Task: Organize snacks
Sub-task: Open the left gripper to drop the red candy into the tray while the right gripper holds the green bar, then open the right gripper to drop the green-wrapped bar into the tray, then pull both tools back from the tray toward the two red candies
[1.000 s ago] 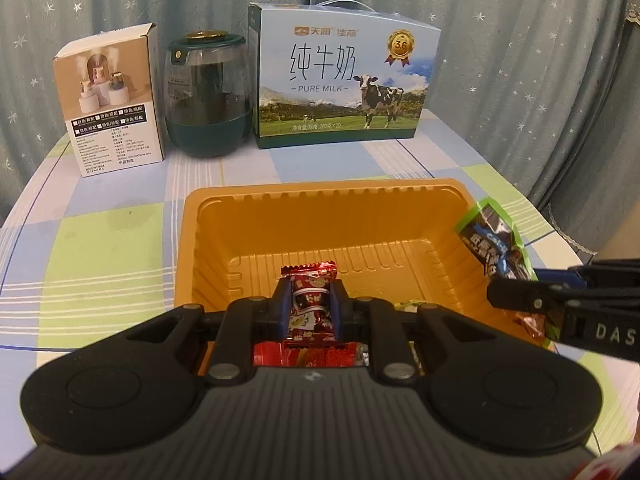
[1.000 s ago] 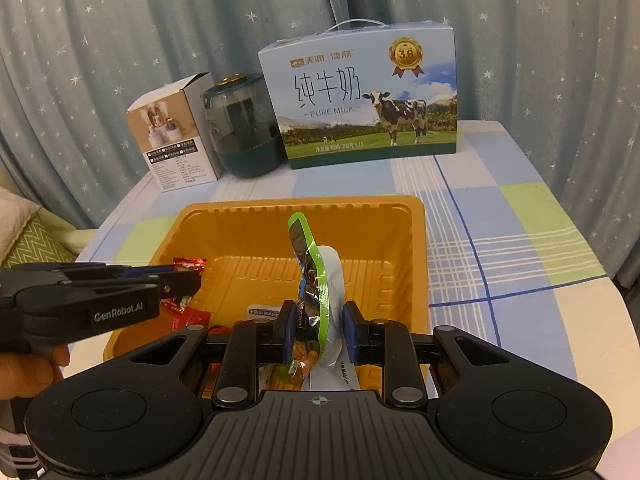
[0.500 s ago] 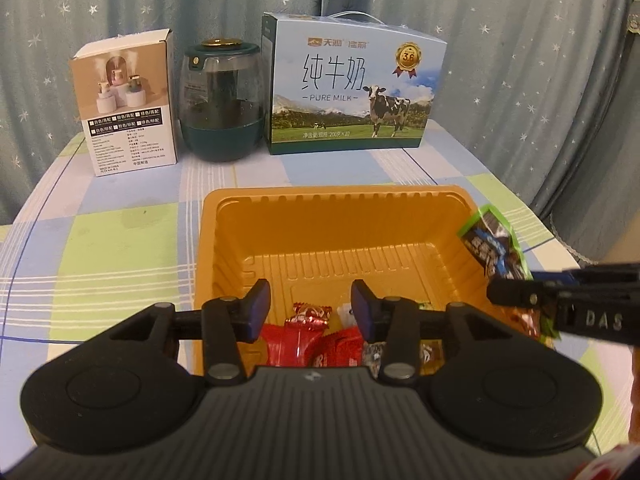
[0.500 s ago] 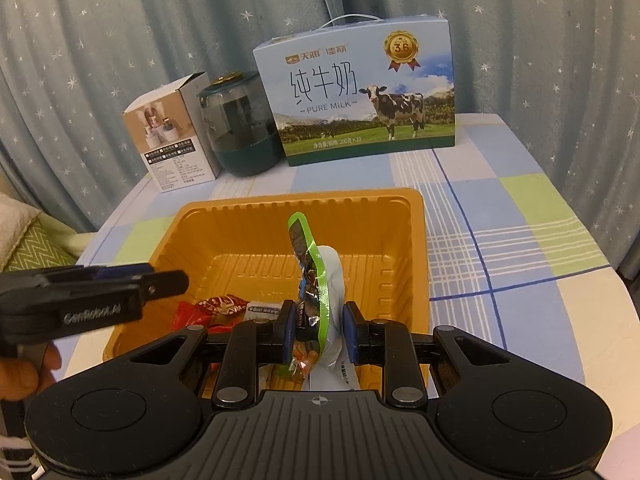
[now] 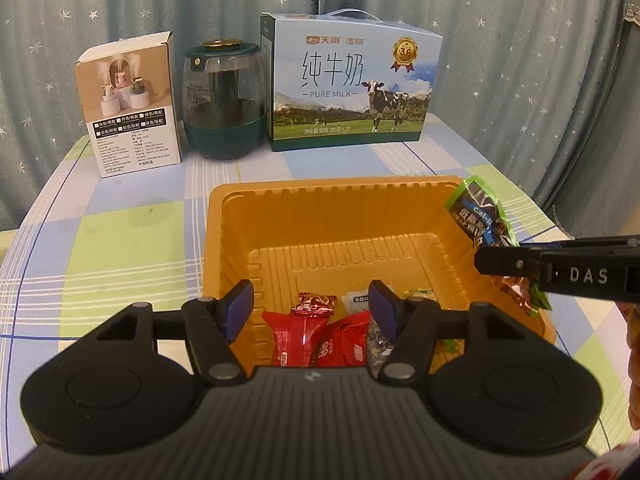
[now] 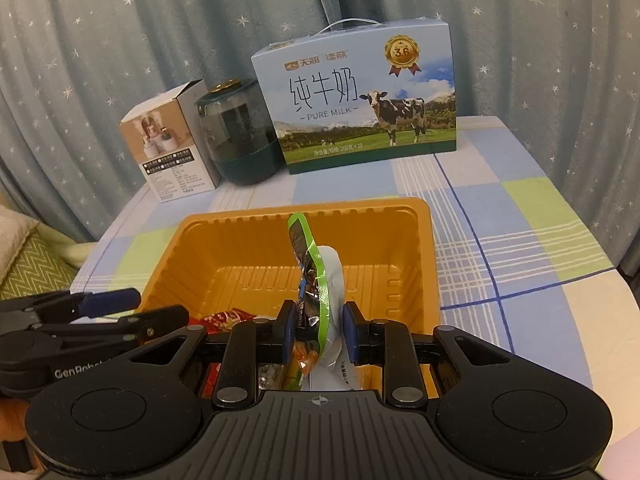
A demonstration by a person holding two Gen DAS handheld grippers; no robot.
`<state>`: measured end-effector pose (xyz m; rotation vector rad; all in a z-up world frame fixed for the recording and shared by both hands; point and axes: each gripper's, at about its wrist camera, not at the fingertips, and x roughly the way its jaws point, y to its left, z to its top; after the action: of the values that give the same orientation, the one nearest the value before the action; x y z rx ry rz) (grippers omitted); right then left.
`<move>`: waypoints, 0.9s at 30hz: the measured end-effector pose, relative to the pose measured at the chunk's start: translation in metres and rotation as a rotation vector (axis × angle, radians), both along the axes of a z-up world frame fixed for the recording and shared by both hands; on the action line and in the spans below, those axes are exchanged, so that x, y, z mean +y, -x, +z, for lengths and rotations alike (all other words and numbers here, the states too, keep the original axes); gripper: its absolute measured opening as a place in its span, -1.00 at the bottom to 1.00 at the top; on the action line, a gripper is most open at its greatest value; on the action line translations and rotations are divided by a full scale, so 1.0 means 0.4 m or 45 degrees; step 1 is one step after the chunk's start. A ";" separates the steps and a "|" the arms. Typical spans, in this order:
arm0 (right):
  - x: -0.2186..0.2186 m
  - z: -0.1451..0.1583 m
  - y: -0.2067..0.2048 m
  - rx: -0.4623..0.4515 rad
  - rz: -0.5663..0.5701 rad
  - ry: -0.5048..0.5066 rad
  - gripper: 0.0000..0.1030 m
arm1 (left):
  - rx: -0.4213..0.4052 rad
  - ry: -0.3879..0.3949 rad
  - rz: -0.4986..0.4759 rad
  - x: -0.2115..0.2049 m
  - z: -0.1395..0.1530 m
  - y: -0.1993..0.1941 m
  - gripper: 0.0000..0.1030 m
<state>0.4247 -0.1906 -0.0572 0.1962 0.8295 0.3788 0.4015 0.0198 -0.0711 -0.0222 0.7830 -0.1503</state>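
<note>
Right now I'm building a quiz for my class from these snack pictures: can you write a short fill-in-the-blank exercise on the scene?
1. The left gripper is ____, holding nothing.
2. The right gripper is shut on a snack packet edged in ____.
3. The red snacks lie inside the ____ tray.
4. The milk box shows a black-and-white ____.

Missing words: open; green; orange; cow

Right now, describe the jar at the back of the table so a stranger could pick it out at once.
Find the big blue milk carton with the cow, standing at the far edge of the checked table. Directly beside it, between it and a small white-and-tan box, stands the jar. It alone is round: smoky see-through body, dark green base and lid, gold knob.
</note>
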 end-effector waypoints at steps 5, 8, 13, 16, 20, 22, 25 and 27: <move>0.003 0.001 -0.012 -0.017 -0.006 -0.037 -0.51 | -0.002 -0.006 0.005 0.008 -0.004 0.005 0.36; -0.006 0.003 -0.017 -0.043 -0.003 -0.105 -0.45 | -0.008 0.000 0.009 0.014 -0.005 0.015 0.46; -0.044 0.008 0.004 -0.043 -0.080 -0.150 0.26 | -0.018 0.005 0.019 0.020 -0.005 0.044 0.51; -0.059 0.008 0.033 -0.025 -0.093 -0.136 0.26 | -0.021 0.019 0.035 0.023 0.000 0.069 0.52; -0.076 0.014 0.092 0.016 -0.118 -0.109 0.27 | -0.034 0.013 0.035 0.015 0.018 0.124 0.52; -0.085 0.022 0.130 0.030 -0.123 -0.117 0.27 | -0.046 0.002 0.030 0.009 0.030 0.161 0.54; -0.095 0.039 0.193 0.042 -0.139 -0.128 0.27 | -0.054 0.008 0.038 0.006 0.050 0.218 0.55; -0.097 0.052 0.239 0.049 -0.146 -0.127 0.27 | -0.059 0.020 0.045 0.004 0.066 0.260 0.58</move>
<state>0.3292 -0.2295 -0.0364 0.3430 0.8343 0.3095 0.2977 0.0212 -0.0449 -0.0472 0.7350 -0.1228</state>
